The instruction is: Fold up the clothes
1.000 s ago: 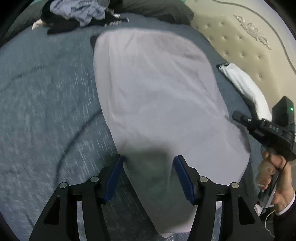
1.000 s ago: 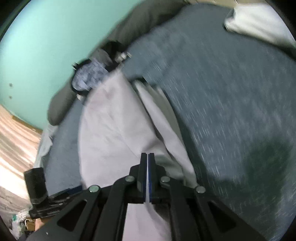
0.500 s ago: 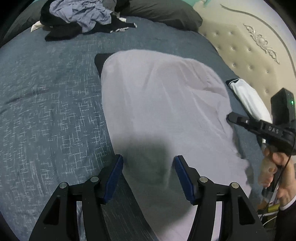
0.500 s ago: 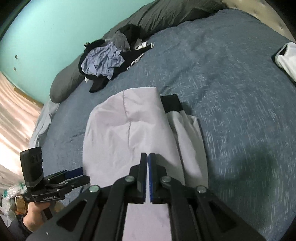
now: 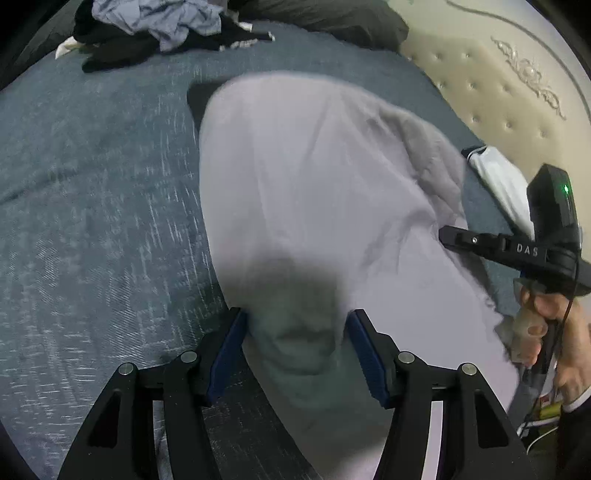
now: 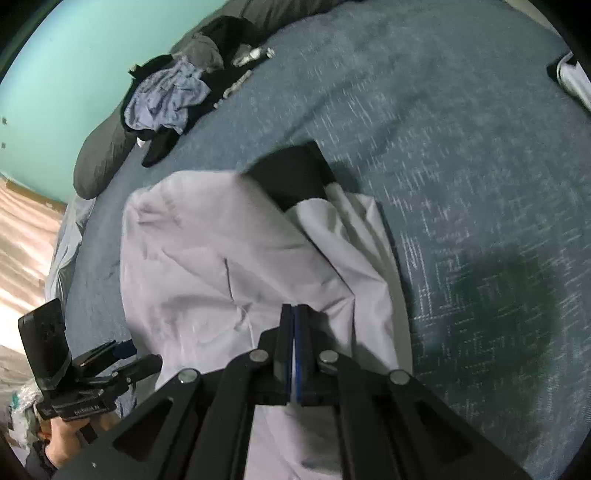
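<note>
Lying lengthwise on the blue bedspread point(image 5: 96, 206), the pale garment point(image 5: 314, 177) ran from the near edge toward the far pillows point(image 5: 332, 22), a black cuff point(image 6: 295, 173) showing at its far end. Left gripper point(image 5: 295, 350) hovered over its near part, jaws spread, nothing pinched. Right gripper point(image 6: 294, 332) was clenched, pads together on a fold of the garment. A clothes pile point(image 6: 173, 96) lay far left; a white item point(image 5: 498, 177) lay right, near the headboard point(image 5: 498, 85).
</note>
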